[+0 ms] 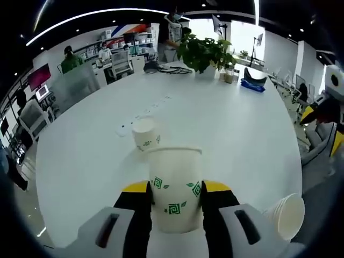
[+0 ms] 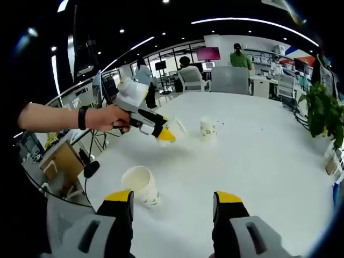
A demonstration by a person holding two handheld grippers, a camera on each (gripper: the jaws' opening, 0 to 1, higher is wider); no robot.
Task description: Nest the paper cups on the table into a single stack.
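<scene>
Left gripper view, tongs [image 1: 176,196] hide cup [image 1: 175,185] sides

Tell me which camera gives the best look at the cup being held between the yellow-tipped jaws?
The left gripper view. There the held cup stands upright between the left gripper jaws, large and close, its green pattern clear. In the right gripper view the same cup is small and distant, mostly hidden at the tip of that gripper, held by a person's hand.
</scene>
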